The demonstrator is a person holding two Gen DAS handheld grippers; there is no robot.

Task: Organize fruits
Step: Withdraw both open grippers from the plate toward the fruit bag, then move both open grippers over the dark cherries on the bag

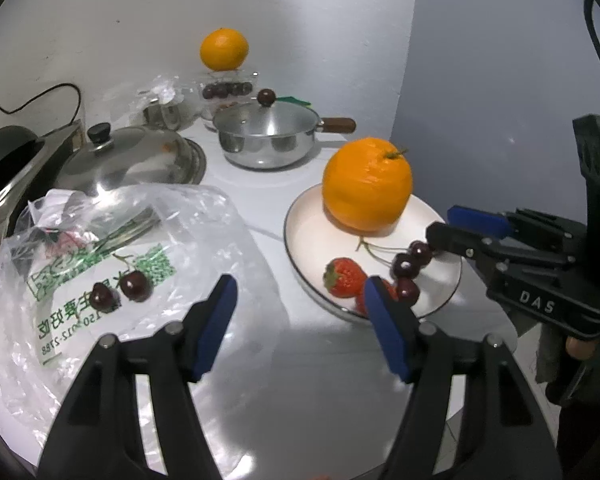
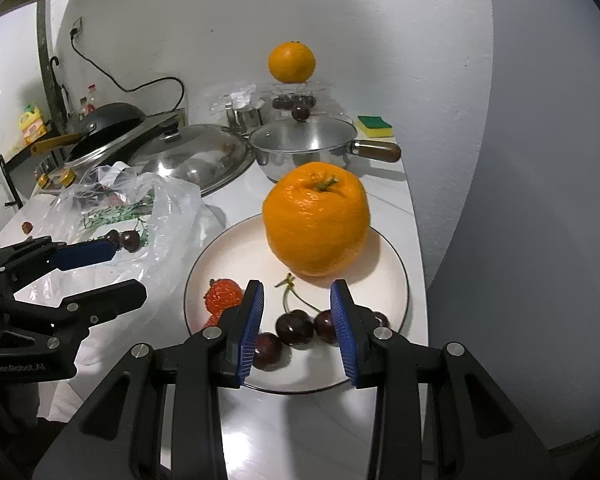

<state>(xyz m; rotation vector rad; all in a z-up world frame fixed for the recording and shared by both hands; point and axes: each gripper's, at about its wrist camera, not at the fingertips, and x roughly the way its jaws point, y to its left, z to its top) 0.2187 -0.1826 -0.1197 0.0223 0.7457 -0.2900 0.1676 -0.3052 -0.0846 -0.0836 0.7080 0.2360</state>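
I hold both hand-held grippers empty: the left hand-held gripper point(image 1: 298, 306) gapes beside two dark red cherries point(image 1: 120, 292) on the clear plastic bag point(image 1: 204, 232). The right hand-held gripper point(image 2: 298, 308) stands released over the black-rimmed white plate point(image 2: 392, 292). Next, I judge, comes pinching those cherries gently.

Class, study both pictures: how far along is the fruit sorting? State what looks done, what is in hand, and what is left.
Done: the plate already carries a big orange, strawberries and several cherries. In hand: nothing; the left gripper and the right gripper are both open and empty, the right over the plate's cherries. Left: two cherries on the plastic bag, and perhaps another orange at the back.
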